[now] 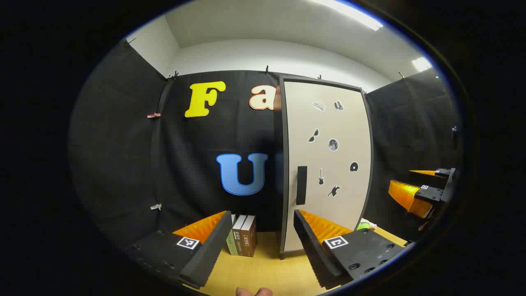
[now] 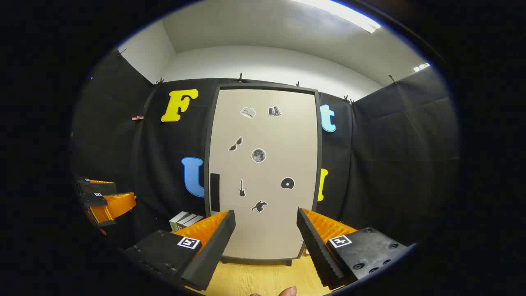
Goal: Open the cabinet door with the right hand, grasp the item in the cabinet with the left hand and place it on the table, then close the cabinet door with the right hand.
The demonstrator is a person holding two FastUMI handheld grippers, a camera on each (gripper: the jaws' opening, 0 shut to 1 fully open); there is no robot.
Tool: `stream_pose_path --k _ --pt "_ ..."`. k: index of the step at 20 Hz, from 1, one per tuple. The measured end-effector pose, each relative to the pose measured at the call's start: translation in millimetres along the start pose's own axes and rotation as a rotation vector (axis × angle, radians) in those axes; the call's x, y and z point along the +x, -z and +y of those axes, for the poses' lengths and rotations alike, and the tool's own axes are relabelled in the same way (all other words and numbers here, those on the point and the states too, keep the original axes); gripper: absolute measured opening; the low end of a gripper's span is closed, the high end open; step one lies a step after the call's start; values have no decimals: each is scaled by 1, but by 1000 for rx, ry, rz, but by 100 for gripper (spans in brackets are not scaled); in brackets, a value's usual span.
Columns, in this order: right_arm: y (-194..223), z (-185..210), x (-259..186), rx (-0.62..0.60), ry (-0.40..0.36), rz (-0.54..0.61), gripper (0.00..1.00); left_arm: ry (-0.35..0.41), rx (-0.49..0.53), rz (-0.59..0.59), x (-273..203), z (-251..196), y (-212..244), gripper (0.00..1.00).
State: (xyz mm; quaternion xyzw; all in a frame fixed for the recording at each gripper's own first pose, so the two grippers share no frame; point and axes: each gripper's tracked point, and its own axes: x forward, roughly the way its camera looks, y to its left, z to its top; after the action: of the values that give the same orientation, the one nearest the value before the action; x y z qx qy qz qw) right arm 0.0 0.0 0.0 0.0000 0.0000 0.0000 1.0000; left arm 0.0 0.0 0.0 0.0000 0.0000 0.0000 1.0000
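The cabinet door [image 2: 263,172] is closed, so the item inside is hidden. Handle [image 2: 214,192] sits at the door's left edge. Left gripper [image 1: 259,238] and right gripper [image 2: 265,238] are both spread, empty, above the table [image 2: 263,279]. Books [image 1: 242,235] stand left of the cabinet.

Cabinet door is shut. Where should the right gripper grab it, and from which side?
Take the dark vertical handle at the cabinet door's left edge. Come straight on with the right gripper, jaws open and straddling the narrow bar; hinges probably sit on the right.
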Motion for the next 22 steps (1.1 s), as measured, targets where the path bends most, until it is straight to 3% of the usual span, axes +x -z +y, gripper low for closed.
stream_pose_path --k 22 --pt "0 16 10 35 -3 -1 97 11 27 -7 41 7 3 94"
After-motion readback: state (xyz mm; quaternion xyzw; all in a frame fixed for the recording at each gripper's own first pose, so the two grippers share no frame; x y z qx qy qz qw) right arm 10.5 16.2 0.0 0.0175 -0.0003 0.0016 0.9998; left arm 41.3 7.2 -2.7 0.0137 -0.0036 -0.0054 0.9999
